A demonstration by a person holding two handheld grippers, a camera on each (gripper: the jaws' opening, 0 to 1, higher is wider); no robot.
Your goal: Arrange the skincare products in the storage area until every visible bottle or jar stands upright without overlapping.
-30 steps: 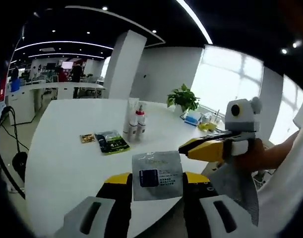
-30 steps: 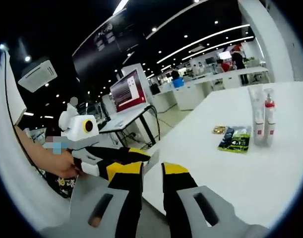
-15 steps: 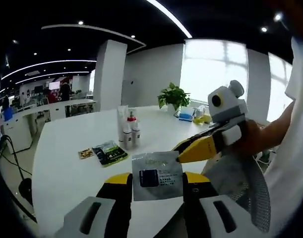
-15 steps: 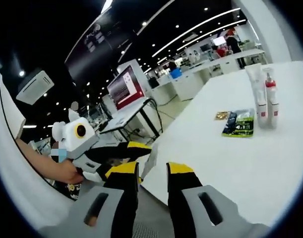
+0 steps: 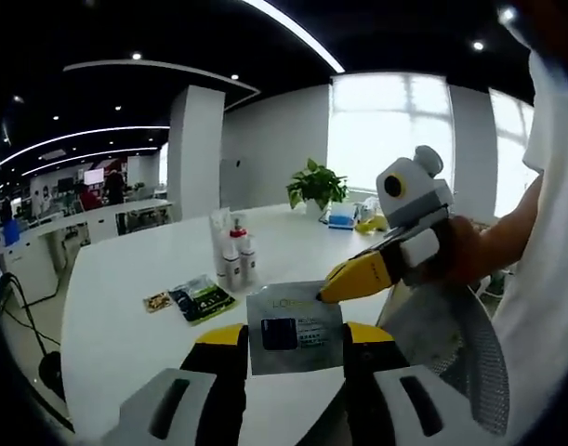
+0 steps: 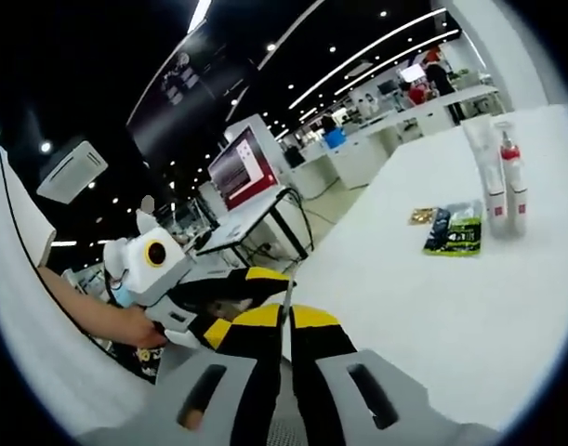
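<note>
Sachet (image 5: 295, 326), silver and flat with a dark square and small print on its face, stands upright between the yellow-tipped fingers of my left gripper (image 5: 294, 339), which are closed on its lower edge. From the right of the sachet, in the left gripper view, my right gripper (image 5: 363, 275) reaches in with its yellow tip at the sachet's upper right corner, a hand behind it.

Beyond the sachet lies the white counter (image 5: 125, 288). On it, up and left of the sachet, a small brown packet (image 5: 157, 301) lies flat beside a dark green packet (image 5: 202, 297). Just right of those, a white tube (image 5: 218, 243) and two white bottles with red caps (image 5: 240, 255) stand upright close together. Farther back and right of the sachet, a potted plant (image 5: 313, 185) sits near the counter's far edge.

In the right gripper view, my left gripper (image 6: 230, 283) comes in from the left, held by a hand (image 6: 135, 327). My right gripper's fingers (image 6: 313, 321) are pressed almost together on the sachet's thin edge (image 6: 285, 299). Far right of that edge, the green packet (image 6: 457, 231) lies flat on the counter (image 6: 432, 307), with the upright tube and bottles (image 6: 499, 181) just right of it.
</note>
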